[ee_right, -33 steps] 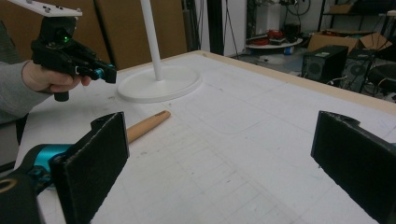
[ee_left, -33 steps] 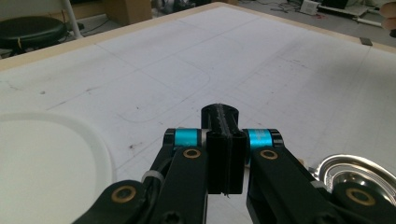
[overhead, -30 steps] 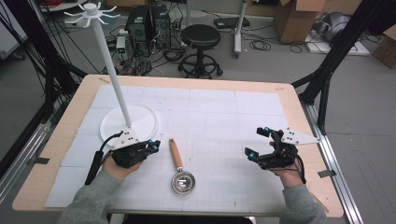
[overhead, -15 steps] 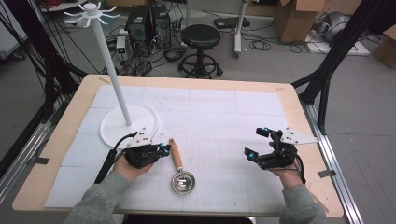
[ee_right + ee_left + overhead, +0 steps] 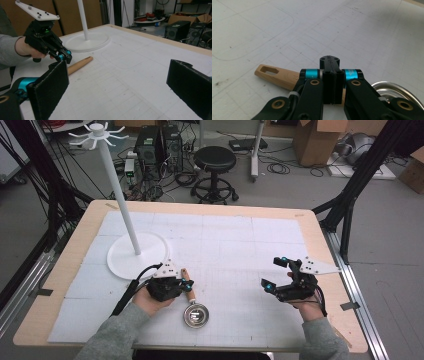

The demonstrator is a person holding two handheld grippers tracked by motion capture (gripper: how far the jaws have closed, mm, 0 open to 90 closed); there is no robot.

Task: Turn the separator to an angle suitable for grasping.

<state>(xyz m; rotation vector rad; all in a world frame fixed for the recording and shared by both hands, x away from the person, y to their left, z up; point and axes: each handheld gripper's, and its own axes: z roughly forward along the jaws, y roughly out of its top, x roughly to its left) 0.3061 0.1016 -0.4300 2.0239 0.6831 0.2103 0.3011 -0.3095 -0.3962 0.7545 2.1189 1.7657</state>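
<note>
I see the strainer [image 5: 193,311] lying flat on the worktop [image 5: 60,285], its wooden handle [image 5: 277,76] running out from under my left gripper [image 5: 329,71] and its round steel bowl [image 5: 195,315] sitting just beyond the fingers on the side toward me. In the high view the bowl looks to hold nothing but its own shiny mesh; in the left gripper view just a curved piece of its rim [image 5: 392,87] peeks out beside the right-hand finger. My left gripper's fingers [image 5: 325,86] are pressed flat together, closed on nothing, and they hang right over the handle's middle, crossing it; whether their tips touch the wood I cannot tell. The slotted end of the handle sticks out to one side of those closed fingers. In the right gripper view I can see the left gripper [image 5: 62,56] tipped down at the handle [image 5: 78,64], the person's left hand [image 5: 27,50] wrapped around its body. Past the handle's far end, behind the left fingers, stands the white rack [image 5: 120,205] on its round base [image 5: 137,257], hooks at the top bare. My right gripper [image 5: 275,275] sits well apart from the strainer, across the white gridded mat [image 5: 240,245], with its fingers [image 5: 50,87] spread wide and only bare mat between them.
</note>
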